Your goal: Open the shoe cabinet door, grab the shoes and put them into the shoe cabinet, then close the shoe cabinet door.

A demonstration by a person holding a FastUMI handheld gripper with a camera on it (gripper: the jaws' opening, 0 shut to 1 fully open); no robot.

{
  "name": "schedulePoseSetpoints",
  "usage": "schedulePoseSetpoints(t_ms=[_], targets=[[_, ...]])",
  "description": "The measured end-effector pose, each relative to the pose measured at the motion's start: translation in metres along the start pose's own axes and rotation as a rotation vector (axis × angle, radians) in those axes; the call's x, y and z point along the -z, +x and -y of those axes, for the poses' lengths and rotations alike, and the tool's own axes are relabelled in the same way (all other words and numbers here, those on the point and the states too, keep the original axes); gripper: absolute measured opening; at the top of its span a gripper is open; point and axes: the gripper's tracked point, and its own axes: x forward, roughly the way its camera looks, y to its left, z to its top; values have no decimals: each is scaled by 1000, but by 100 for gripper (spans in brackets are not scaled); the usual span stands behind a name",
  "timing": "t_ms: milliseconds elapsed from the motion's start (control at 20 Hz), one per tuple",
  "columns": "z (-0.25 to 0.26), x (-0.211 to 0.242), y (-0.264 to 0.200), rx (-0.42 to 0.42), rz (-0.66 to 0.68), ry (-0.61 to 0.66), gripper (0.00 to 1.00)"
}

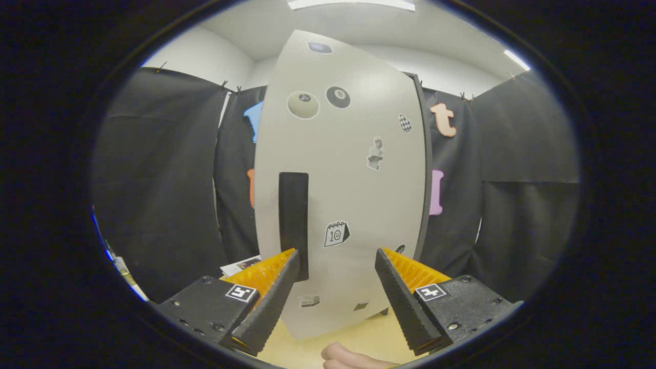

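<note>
Shoe cabinet: a tall pale unit standing on the light wooden tabletop, its door face toward the camera and flush, hence shut, with black booth cloth behind it. The door carries several small stickers, among them two billiard-ball stickers near the top and a calendar sticker lower down. A dark vertical handle sits toward the door's left edge. The claw stands wide open and holds nothing; its left finger lies just in front of the handle's lower end, its right finger before the bare door panel, so the handle is not centred between them. A fingertip of the person's hand rests low between the fingers, near the tabletop's front edge. No shoes are in sight, and the interior is hidden. A closed door suits two stages: door about to be opened, or door shut again with the shoes inside; the frame cannot settle which. Pose: claw level, aimed squarely at the door, close to it.
</note>
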Motion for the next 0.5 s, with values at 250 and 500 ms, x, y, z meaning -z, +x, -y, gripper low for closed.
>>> schedulePoseSetpoints(t_ms=[250, 500], targets=[[-48, 32, -18, -30, -40, -46, 99], [-60, 38, -51, -97, -68, -10, 99]])
